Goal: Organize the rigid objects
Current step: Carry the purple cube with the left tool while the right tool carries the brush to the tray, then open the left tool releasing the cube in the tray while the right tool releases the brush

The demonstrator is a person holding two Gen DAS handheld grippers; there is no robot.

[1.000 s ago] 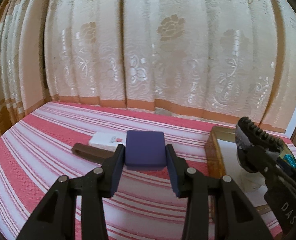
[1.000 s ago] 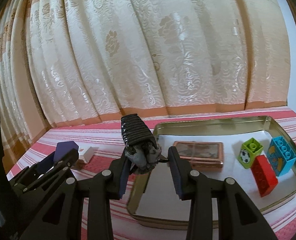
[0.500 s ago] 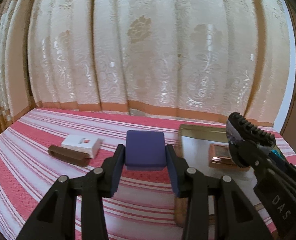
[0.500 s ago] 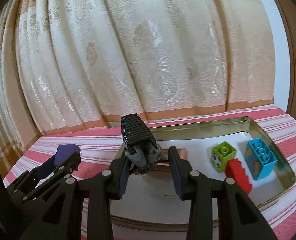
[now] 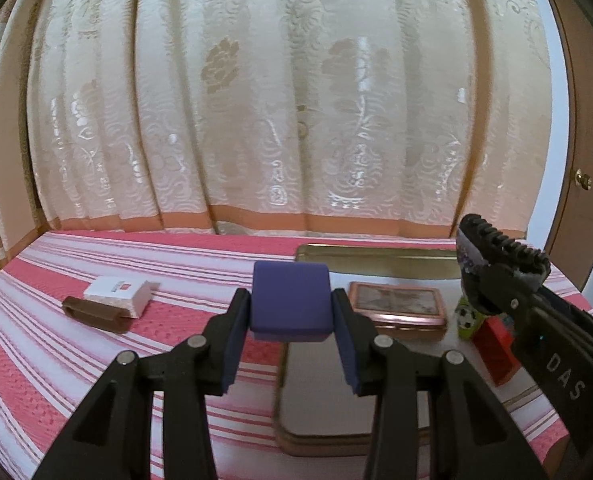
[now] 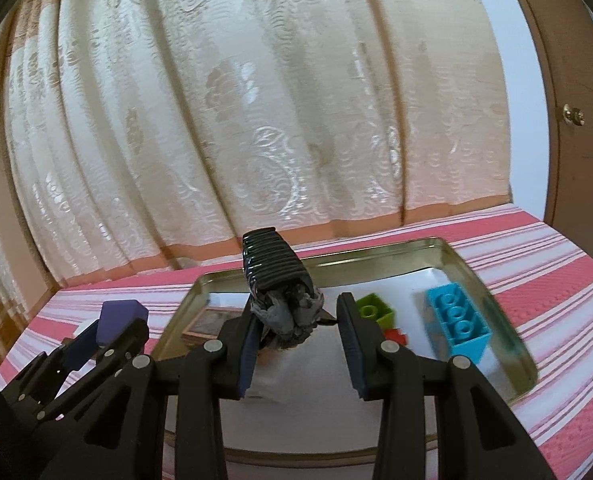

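Observation:
My left gripper (image 5: 290, 314) is shut on a dark purple box (image 5: 290, 294), held above the left rim of a gold metal tray (image 5: 376, 260). In the right wrist view my right gripper (image 6: 298, 320) is shut on a black ribbed hair clip (image 6: 272, 268) with grey cloth in it, held over the tray (image 6: 376, 254). The clip leans against the left finger. The purple box (image 6: 120, 314) shows at lower left there, and the clip (image 5: 496, 248) at right in the left wrist view.
Inside the tray lie a rose-gold flat case (image 5: 396, 304), a green block (image 6: 374, 310), a red block (image 6: 394, 336) and a blue block (image 6: 456, 320). On the red-striped cloth to the left are a white box (image 5: 116, 296) and a brown piece (image 5: 92, 314). A curtain hangs behind.
Both grippers have moved right with their objects still held. The tray has slid toward the middle of both views, and the white box has shifted left.

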